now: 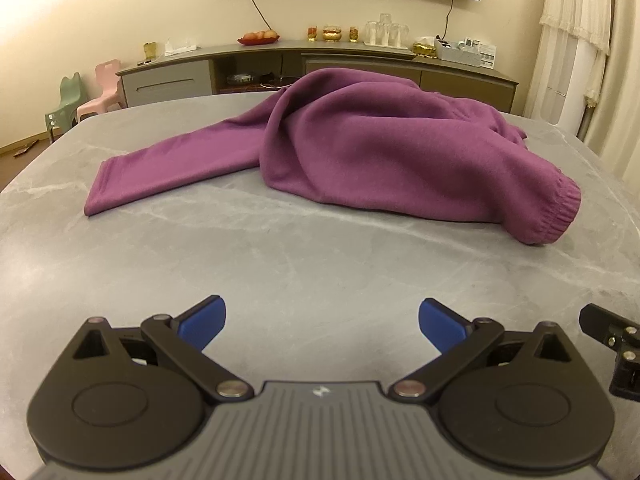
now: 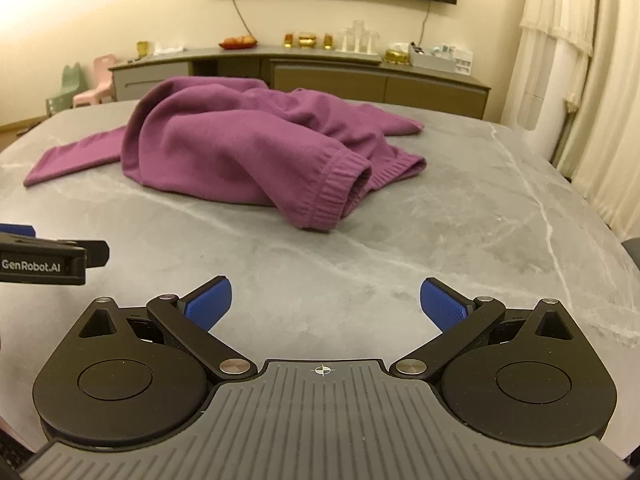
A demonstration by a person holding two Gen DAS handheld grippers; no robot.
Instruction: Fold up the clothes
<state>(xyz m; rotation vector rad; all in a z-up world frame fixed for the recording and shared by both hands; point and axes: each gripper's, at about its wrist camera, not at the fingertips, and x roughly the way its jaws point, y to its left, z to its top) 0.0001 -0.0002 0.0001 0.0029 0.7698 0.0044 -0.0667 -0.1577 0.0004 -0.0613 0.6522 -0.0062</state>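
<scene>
A purple sweatshirt (image 1: 360, 152) lies crumpled in a heap on the grey marble table (image 1: 280, 264). One sleeve stretches flat to the left, and a ribbed cuff (image 1: 552, 216) points toward me on the right. It also shows in the right wrist view (image 2: 224, 148), with its ribbed cuff (image 2: 332, 196) nearest. My left gripper (image 1: 322, 324) is open and empty, well short of the garment. My right gripper (image 2: 325, 304) is open and empty, also short of it. The left gripper's side shows at the left edge of the right wrist view (image 2: 52, 260).
The table's far edge curves in front of a long grey sideboard (image 1: 320, 68) with glasses, fruit and ornaments. Small green and pink chairs (image 1: 84, 100) stand at the far left. White curtains (image 2: 580, 60) hang on the right.
</scene>
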